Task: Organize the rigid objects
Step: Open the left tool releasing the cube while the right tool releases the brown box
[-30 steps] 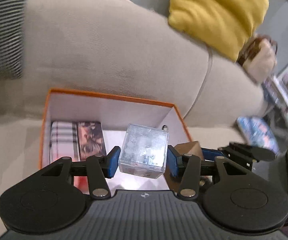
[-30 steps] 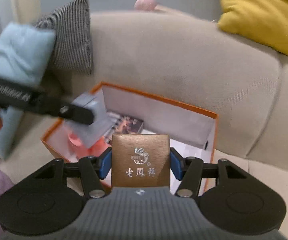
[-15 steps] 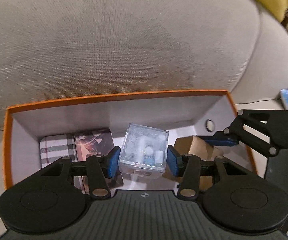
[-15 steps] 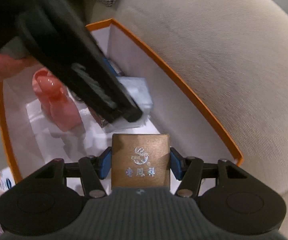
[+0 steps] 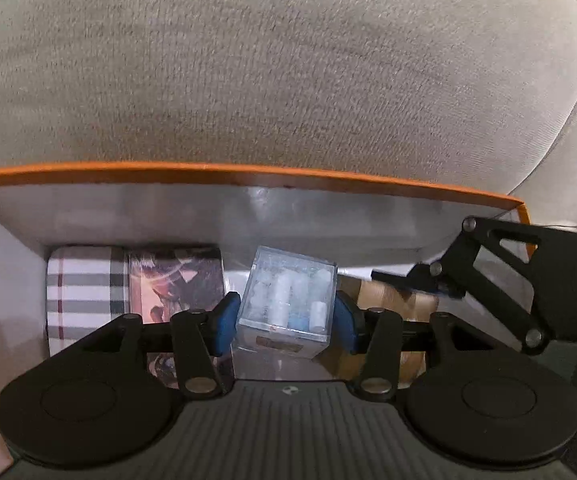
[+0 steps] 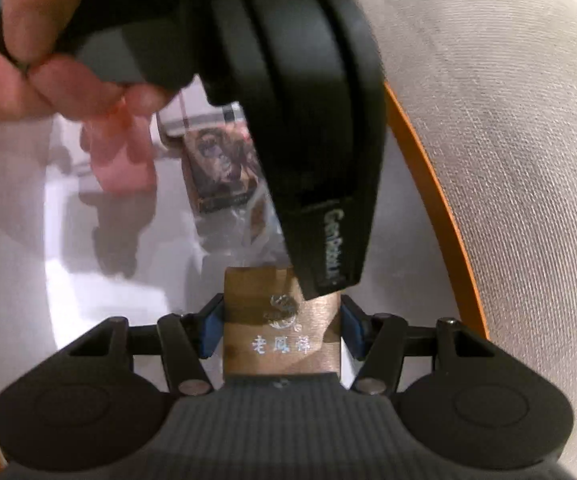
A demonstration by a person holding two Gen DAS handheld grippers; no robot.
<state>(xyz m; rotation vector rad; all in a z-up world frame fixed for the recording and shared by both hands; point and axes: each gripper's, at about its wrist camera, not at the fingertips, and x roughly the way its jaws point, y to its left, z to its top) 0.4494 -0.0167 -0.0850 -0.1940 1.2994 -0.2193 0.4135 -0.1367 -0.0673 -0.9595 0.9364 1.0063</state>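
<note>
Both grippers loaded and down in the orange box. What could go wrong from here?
1. The left gripper and right gripper crowd one corner; they may collide.
2. The clear cube looks tilted and may land crooked.
3. The left gripper's body hides the brown box's landing spot.

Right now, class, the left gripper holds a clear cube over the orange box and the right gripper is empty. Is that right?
Not quite. The right gripper is not empty: the right wrist view shows its jaws shut on a bronze box with printed characters. The rest holds: the left gripper grips the clear cube over the orange box.
</note>
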